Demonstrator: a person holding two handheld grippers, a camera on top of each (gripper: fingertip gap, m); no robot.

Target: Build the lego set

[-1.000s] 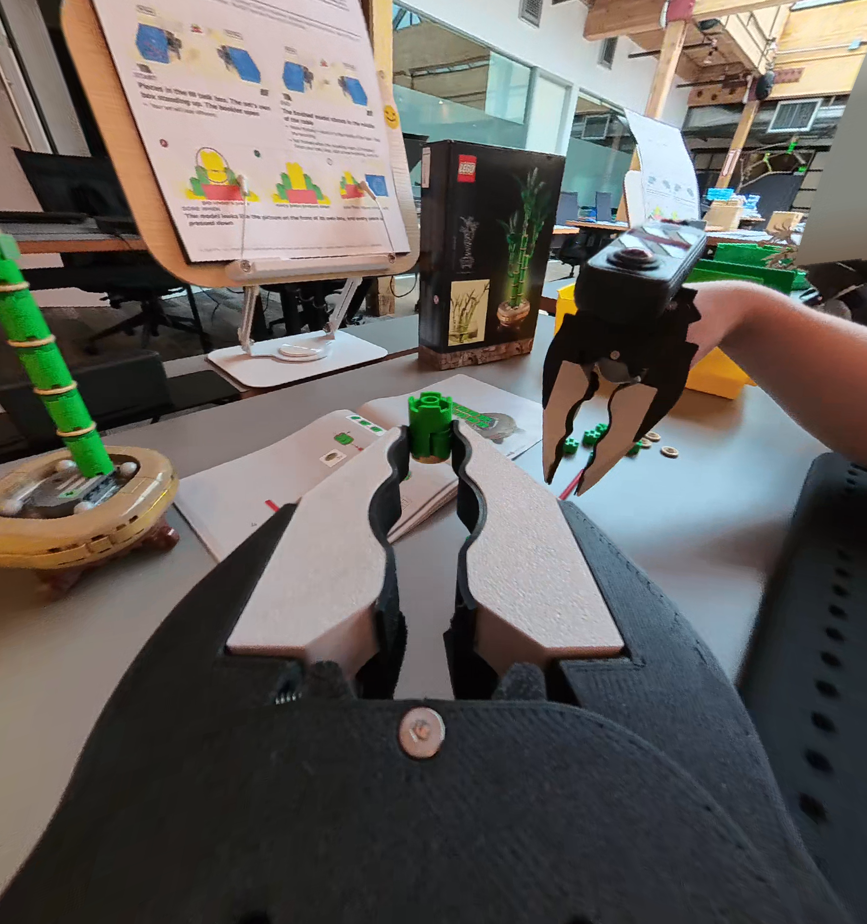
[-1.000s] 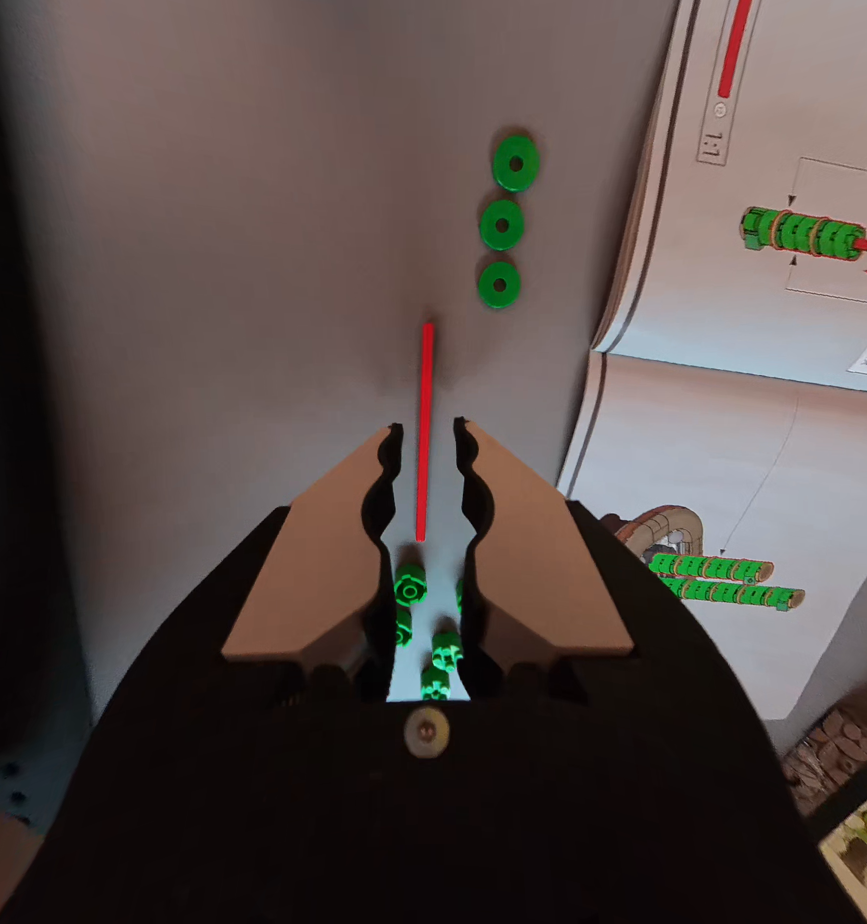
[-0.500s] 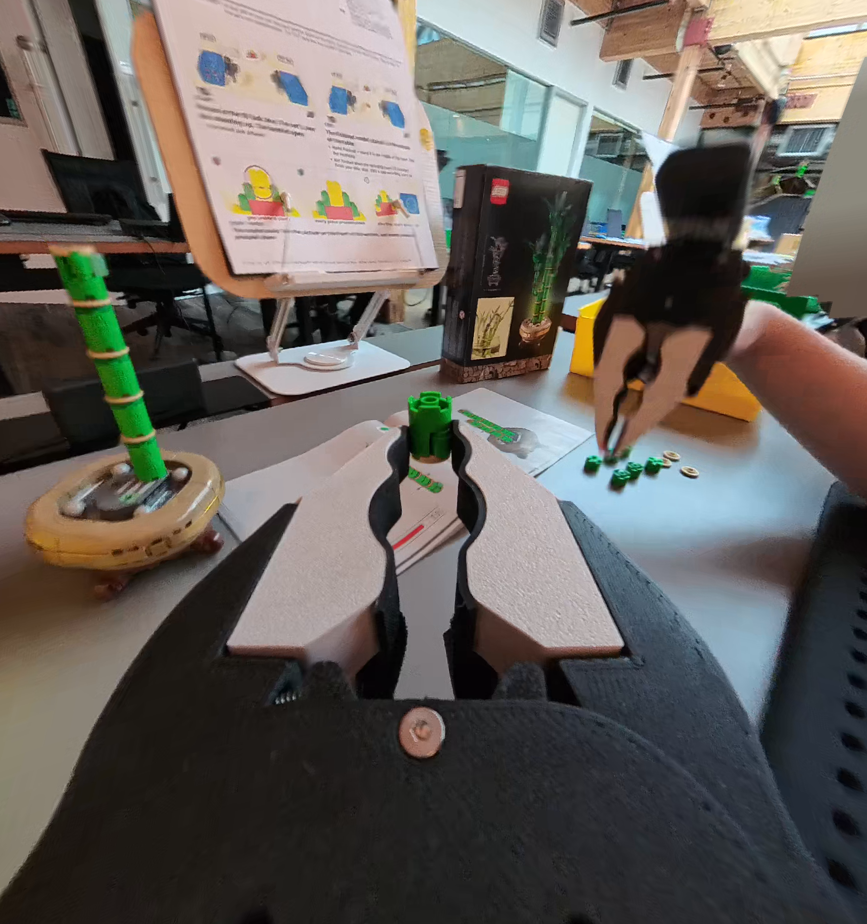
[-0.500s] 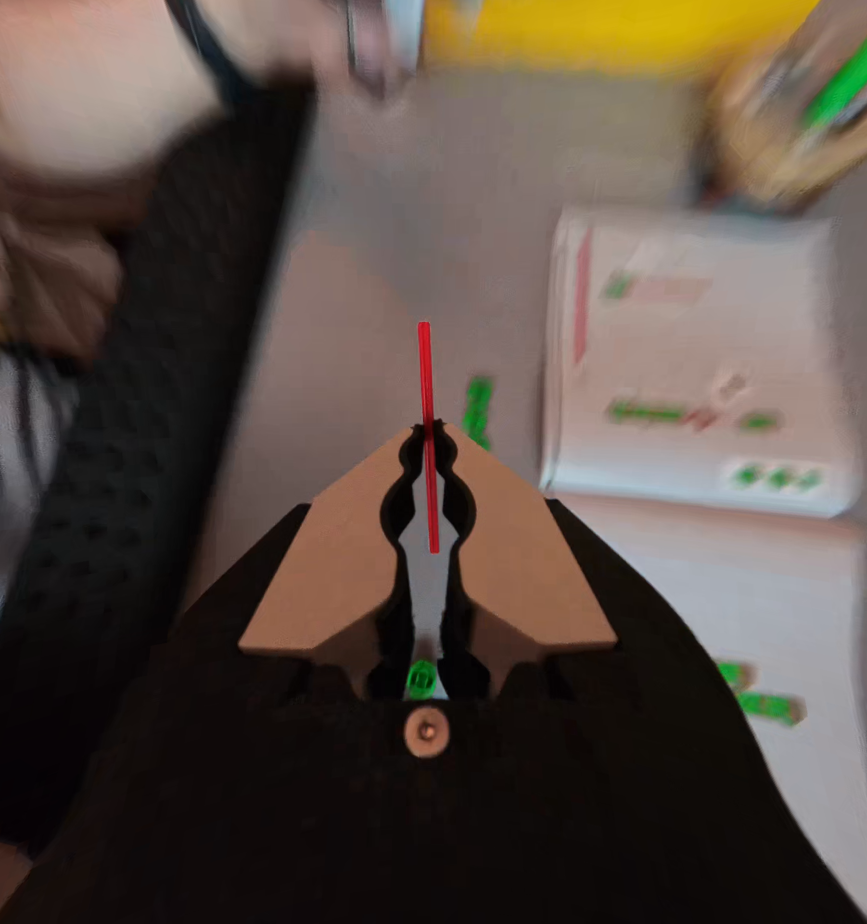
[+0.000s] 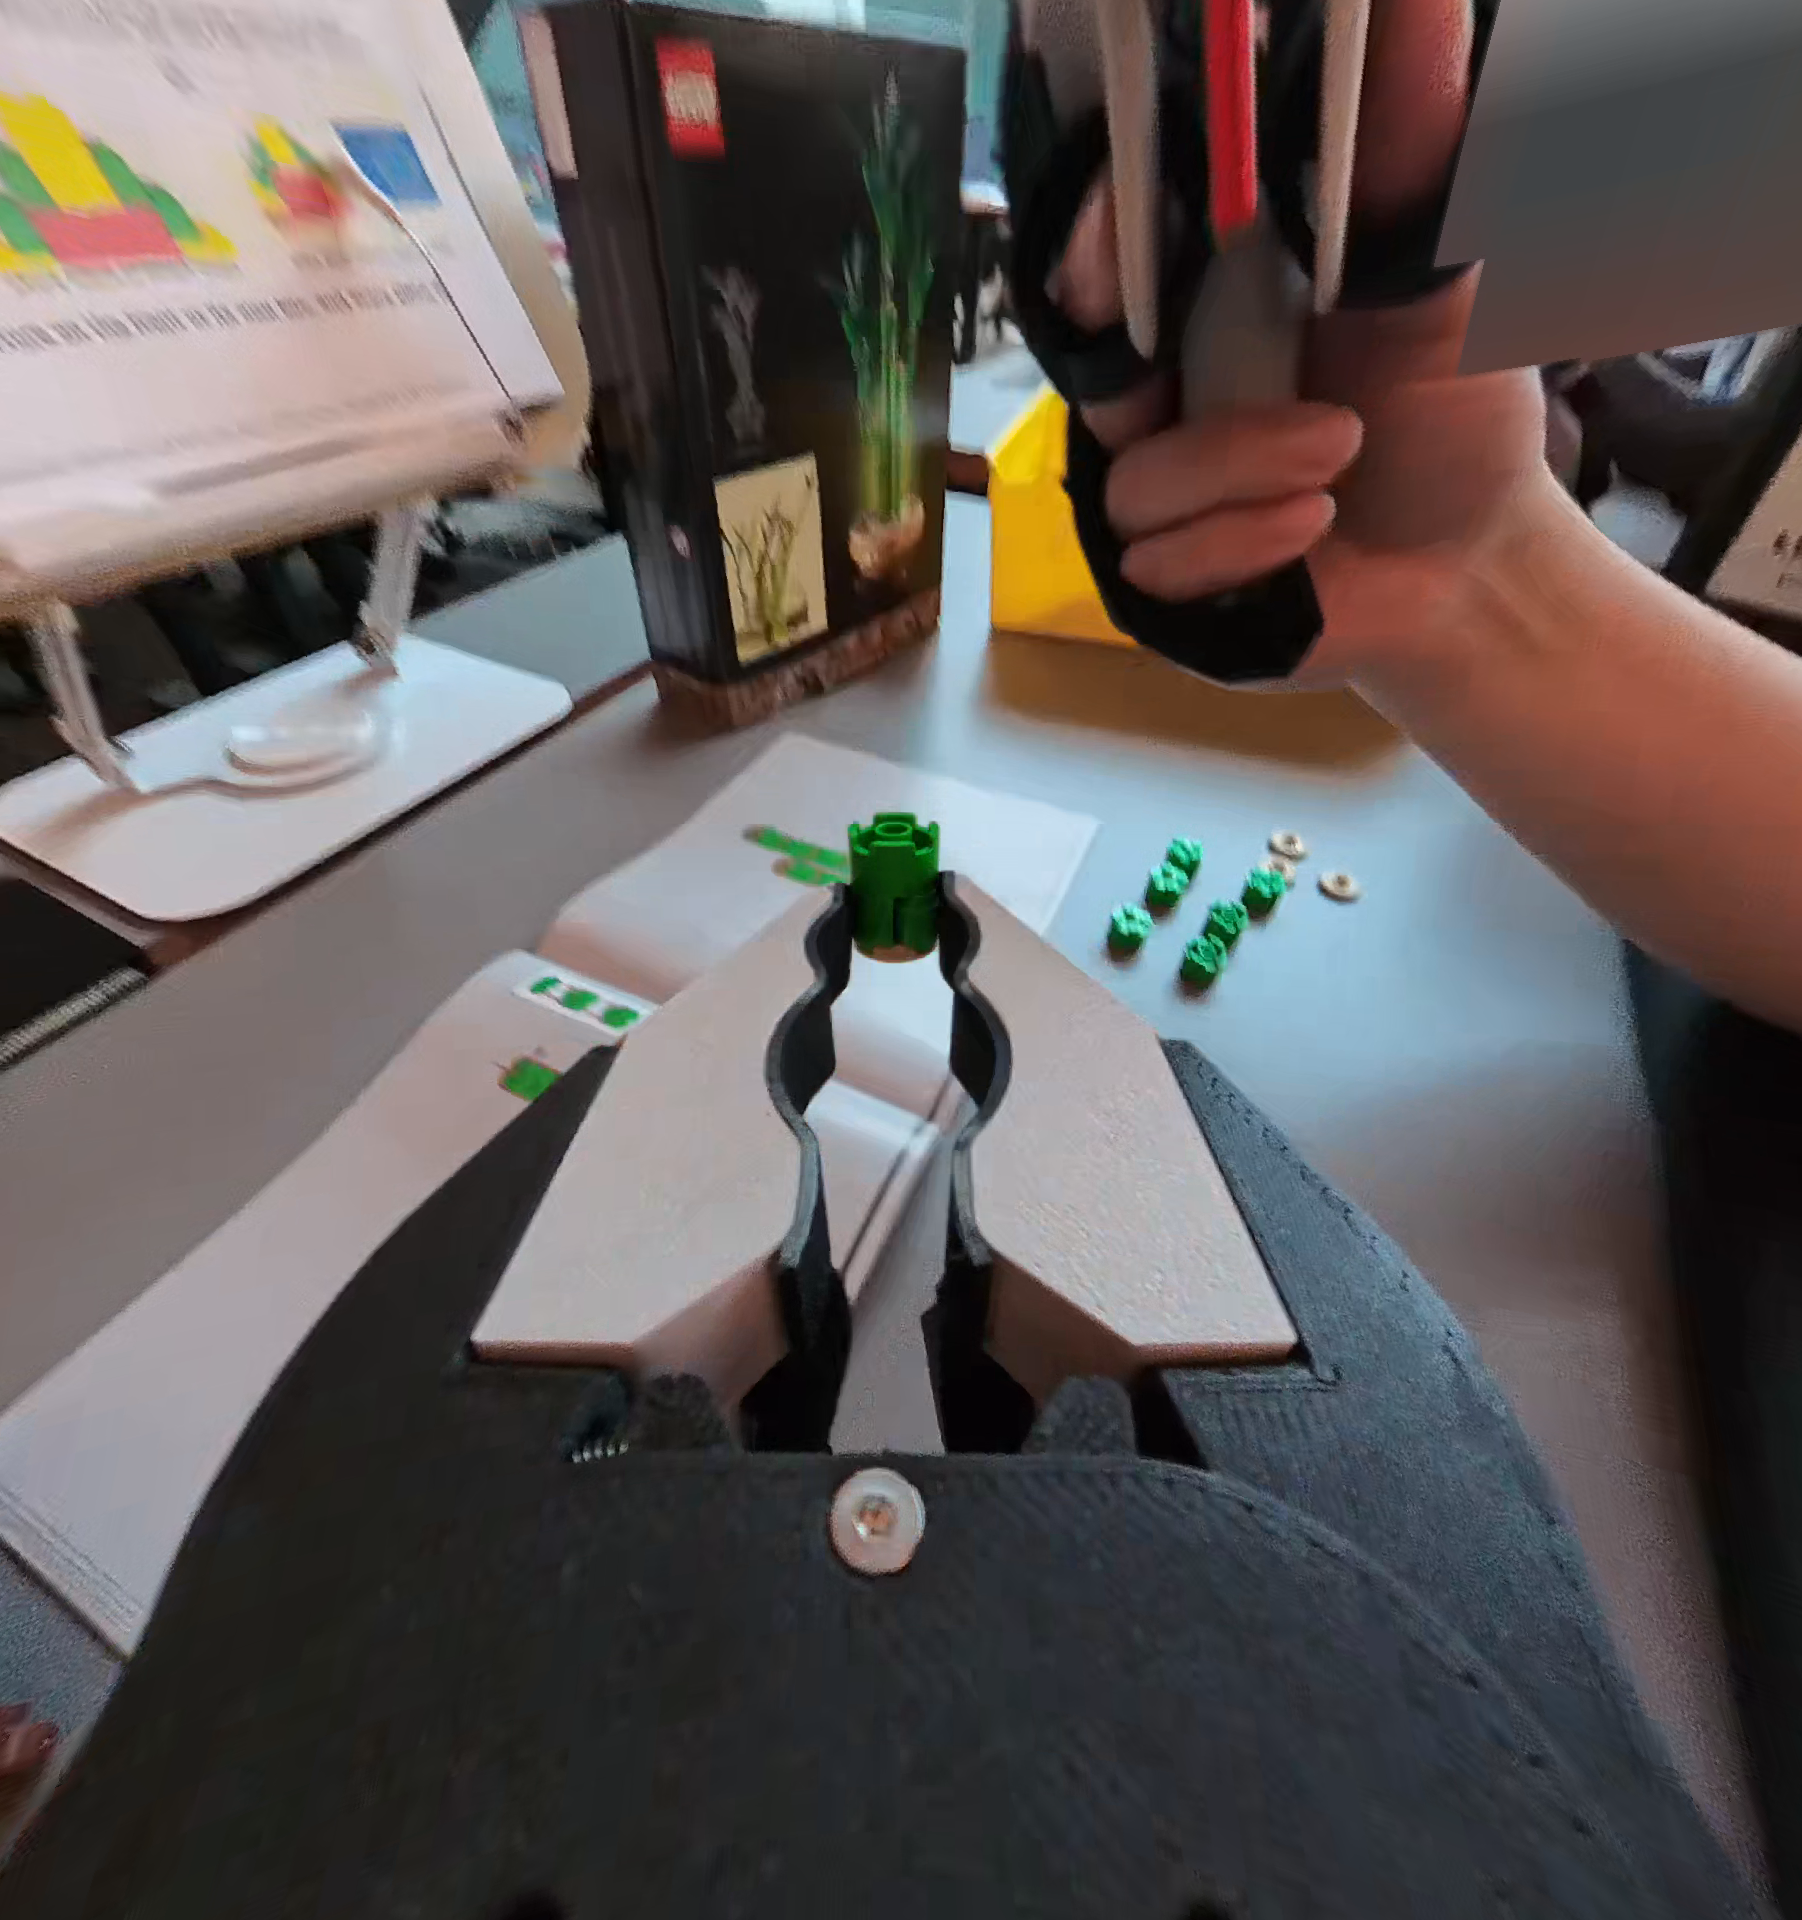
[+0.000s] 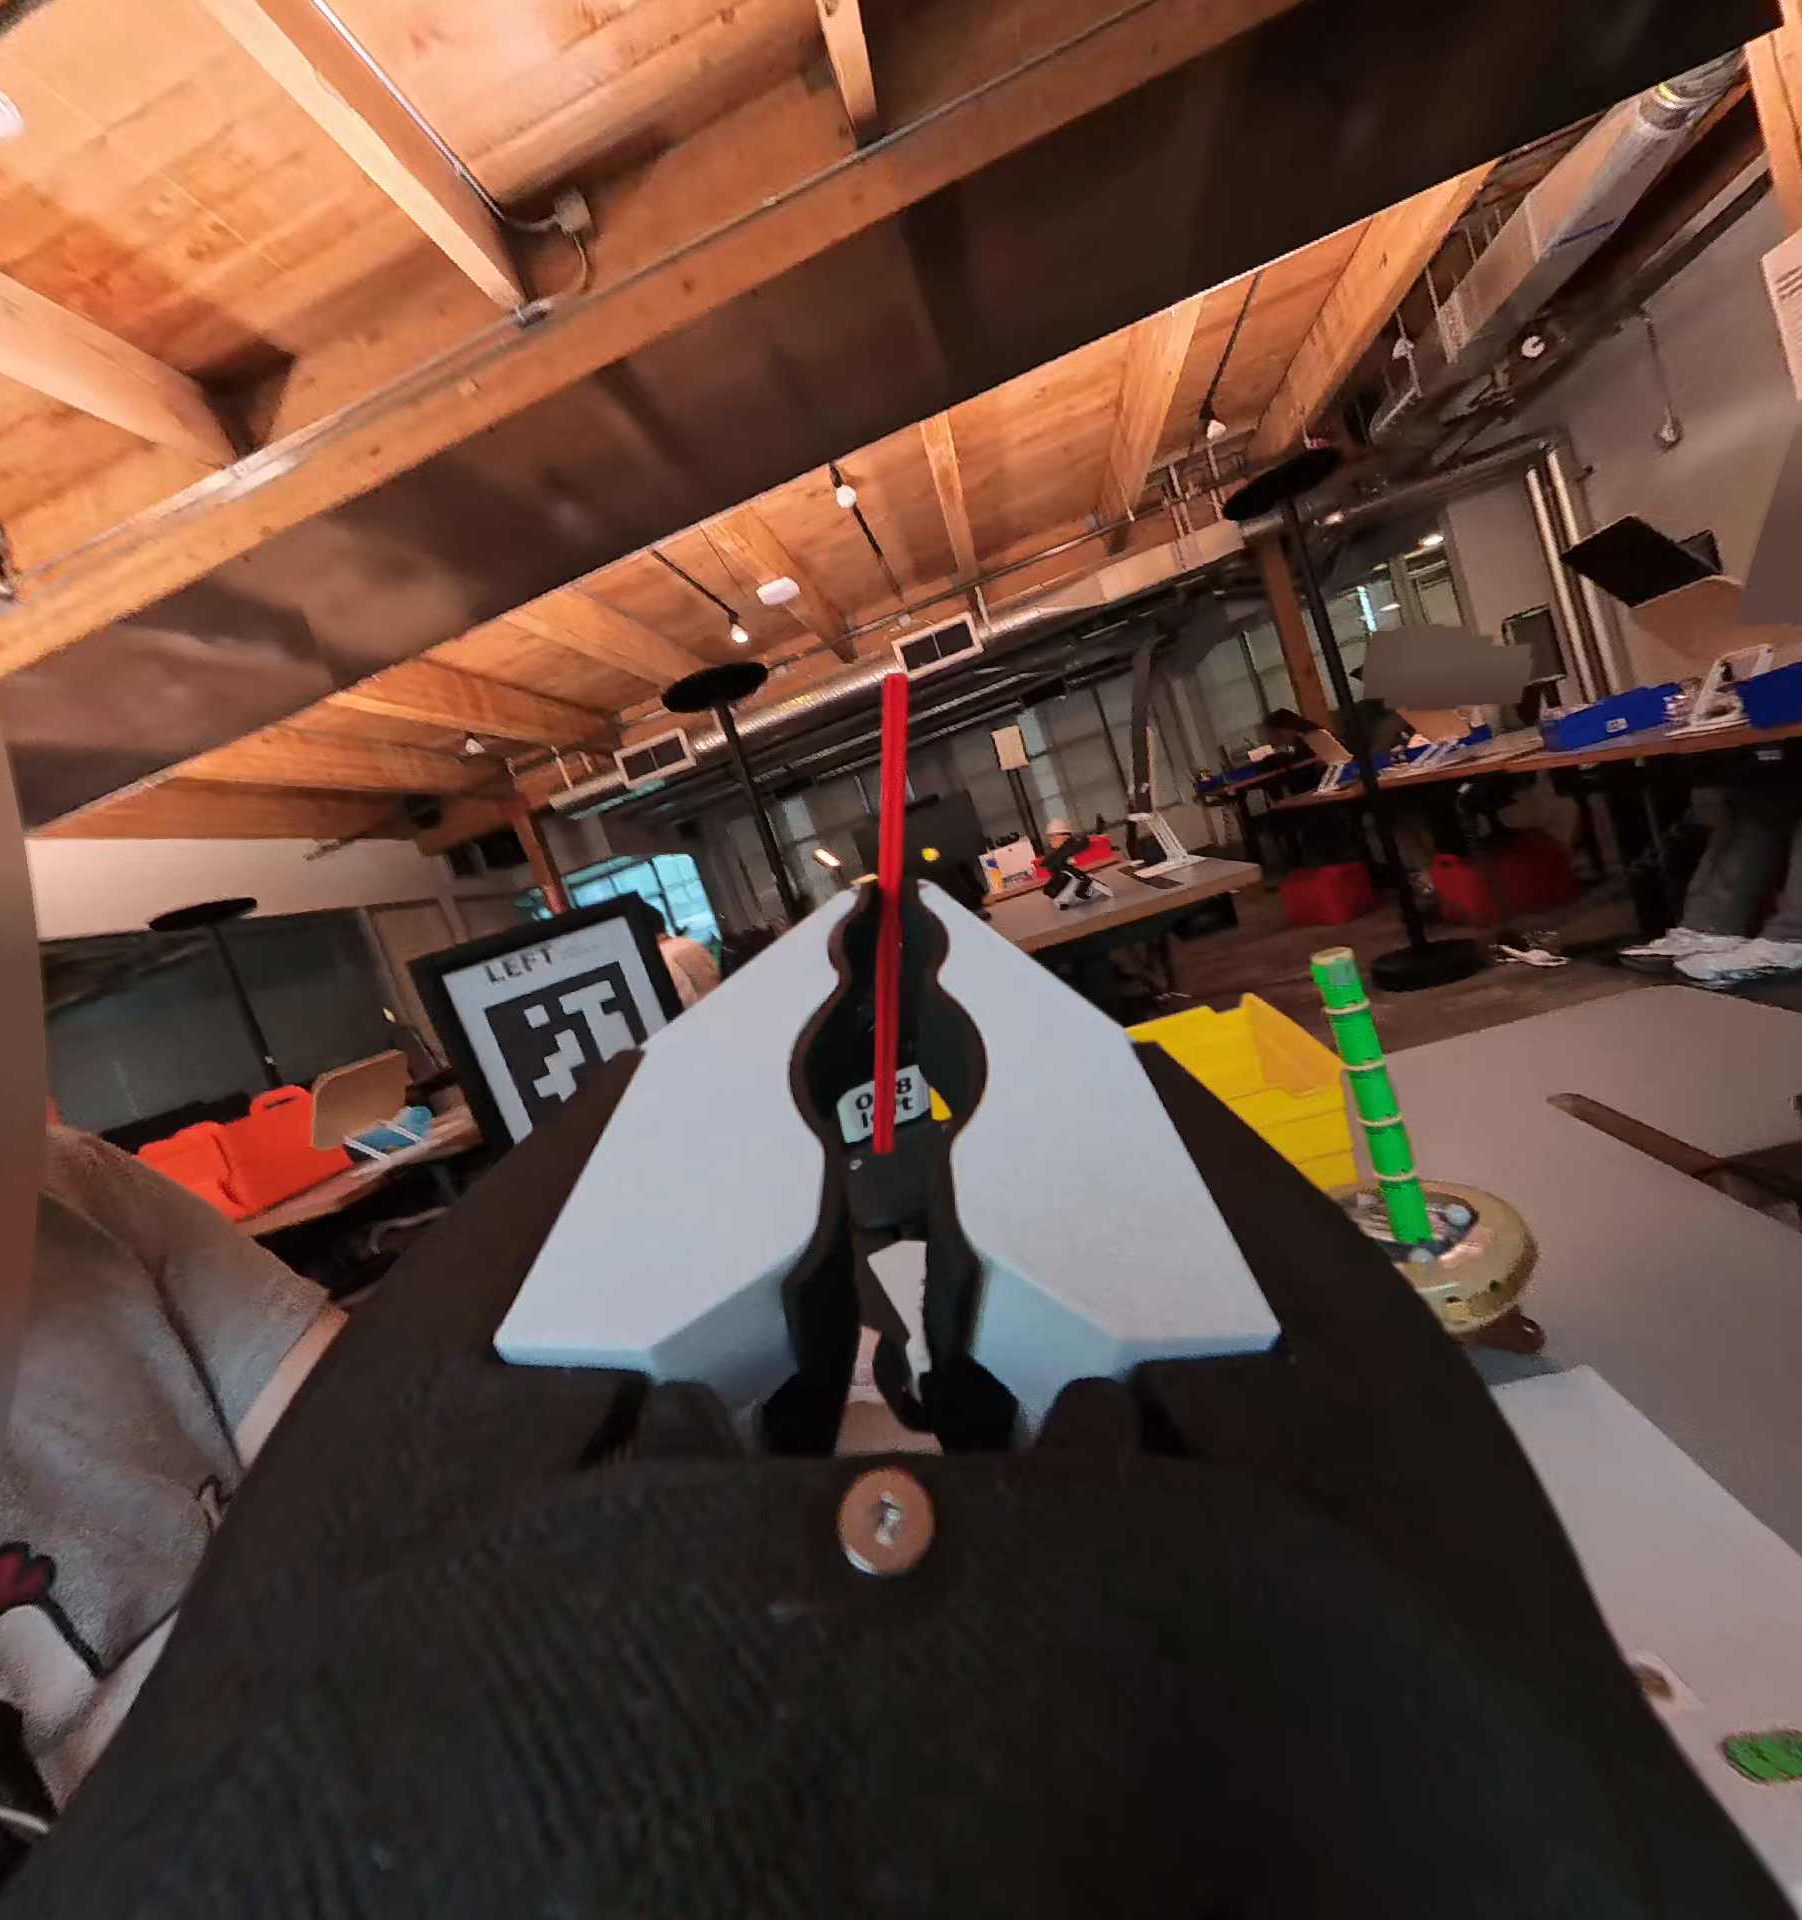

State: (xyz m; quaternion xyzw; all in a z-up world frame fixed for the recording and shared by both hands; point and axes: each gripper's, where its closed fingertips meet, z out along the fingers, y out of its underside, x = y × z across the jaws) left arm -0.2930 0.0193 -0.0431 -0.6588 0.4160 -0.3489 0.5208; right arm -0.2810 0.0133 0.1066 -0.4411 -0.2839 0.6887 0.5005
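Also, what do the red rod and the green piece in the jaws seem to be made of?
Red rod: probably rigid plastic, smooth; it is thin, straight and evenly coloured, and stays unbent in the right jaws. Green piece: likely moulded plastic with a slight sheen; it has crisp edges, a stud on top and one uniform colour. A tan part sits under it.

Exposed wooden beams (image 6: 606, 270) and joists are spanning the ceiling, with a silver duct (image 6: 1562, 239) running along the right. Small ceiling lamps (image 6: 843, 497) are glowing. Long worktables (image 6: 1520, 758) are carrying blue bins (image 6: 1801, 691) at the far right. Glass partitions (image 6: 201, 997) are lining the left wall. Black floor-lamp poles (image 6: 746, 790) are standing between tables.
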